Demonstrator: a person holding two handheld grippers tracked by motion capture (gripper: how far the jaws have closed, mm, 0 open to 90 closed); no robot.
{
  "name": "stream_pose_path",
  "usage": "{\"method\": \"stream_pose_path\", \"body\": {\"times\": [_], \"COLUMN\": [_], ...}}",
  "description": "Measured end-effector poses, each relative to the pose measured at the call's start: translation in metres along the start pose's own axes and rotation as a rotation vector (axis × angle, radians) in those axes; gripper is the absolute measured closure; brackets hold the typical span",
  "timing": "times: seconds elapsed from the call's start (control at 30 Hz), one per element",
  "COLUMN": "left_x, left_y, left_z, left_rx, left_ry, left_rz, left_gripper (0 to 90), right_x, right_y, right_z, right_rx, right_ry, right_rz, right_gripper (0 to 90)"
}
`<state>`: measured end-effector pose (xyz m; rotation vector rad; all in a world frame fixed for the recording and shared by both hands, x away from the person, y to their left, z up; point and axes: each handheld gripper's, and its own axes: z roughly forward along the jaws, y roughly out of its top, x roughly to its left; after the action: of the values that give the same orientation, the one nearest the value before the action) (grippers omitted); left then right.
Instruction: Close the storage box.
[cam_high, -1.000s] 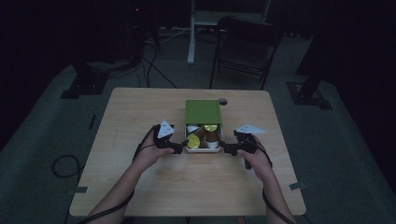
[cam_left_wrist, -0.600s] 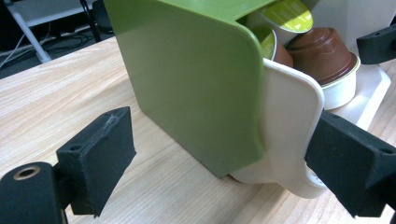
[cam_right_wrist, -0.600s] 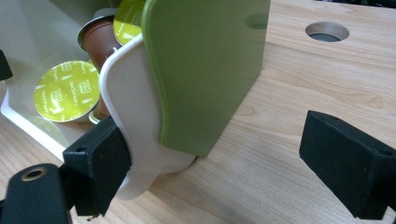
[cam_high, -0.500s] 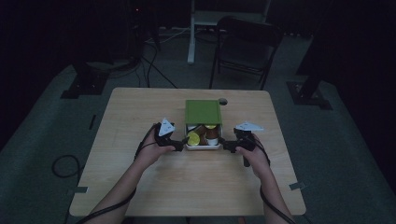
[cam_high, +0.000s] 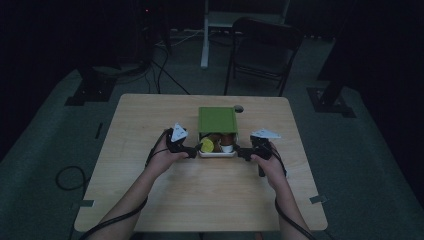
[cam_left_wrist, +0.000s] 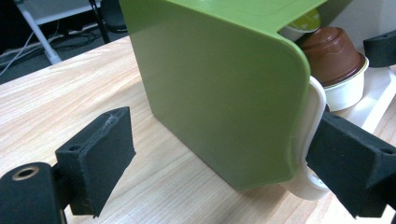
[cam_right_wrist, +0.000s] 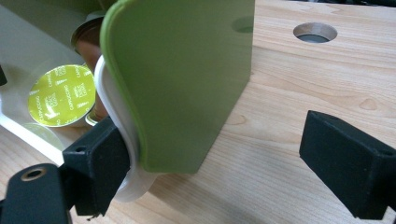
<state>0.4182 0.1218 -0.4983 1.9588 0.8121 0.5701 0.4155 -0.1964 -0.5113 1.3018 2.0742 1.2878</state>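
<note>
Green box (cam_high: 217, 120) sits near centre of the worktop (cam_high: 150, 200), toward the far edge, its open front facing the person; a white tray (cam_high: 217, 154) is pulled partway out of it. In the tray: a yellow-green lidded capsule (cam_right_wrist: 60, 95), a brown capsule (cam_left_wrist: 334, 56) in a white cup, others tucked under the box roof. Left claw (cam_high: 196, 150) is at the box's front left corner, jaws spread wide; one pad (cam_left_wrist: 350, 163) touches the white tray rim at the corner, the other pad stands off over bare wood, well apart from the box wall. Right claw (cam_high: 241, 151) mirrors this at the front right corner: jaws spread, one pad (cam_right_wrist: 100, 158) against the tray rim, the other clear over the wood. Neither claw pinches anything. A round hole (cam_right_wrist: 315, 31) in the worktop lies beyond the box on the right side. A dark chair (cam_high: 262, 50) stands on the floor behind the worktop.
</note>
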Motion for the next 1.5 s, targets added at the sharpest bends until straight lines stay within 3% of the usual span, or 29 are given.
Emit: {"method": "stream_pose_path", "body": {"times": [0.57,0.73,0.97,1.13,1.5], "left_x": [0.001,-0.004,-0.009,-0.013,-0.014], "left_y": [0.003,0.004,0.003,-0.002,-0.007], "left_z": [0.006,0.003,-0.004,-0.009,-0.022], "left_rx": [-0.002,-0.01,-0.018,-0.004,-0.005], "left_ry": [0.032,0.001,-0.034,-0.069,-0.08], "left_rz": [0.012,0.017,-0.008,-0.032,-0.065], "left_gripper": [10.4,10.5,10.5,10.5,10.5], "right_x": [0.001,0.003,0.004,0.005,0.006], "right_y": [0.004,0.002,0.001,-0.002,-0.007], "right_z": [0.006,0.005,-0.001,-0.005,-0.014], "right_rx": [0.009,0.008,-0.015,-0.001,0.003], "right_ry": [-0.047,-0.046,-0.041,-0.042,-0.045], "right_rz": [0.025,0.024,0.029,0.029,0.021], "right_gripper": [10.2,10.3,10.3,10.3,10.3]}}
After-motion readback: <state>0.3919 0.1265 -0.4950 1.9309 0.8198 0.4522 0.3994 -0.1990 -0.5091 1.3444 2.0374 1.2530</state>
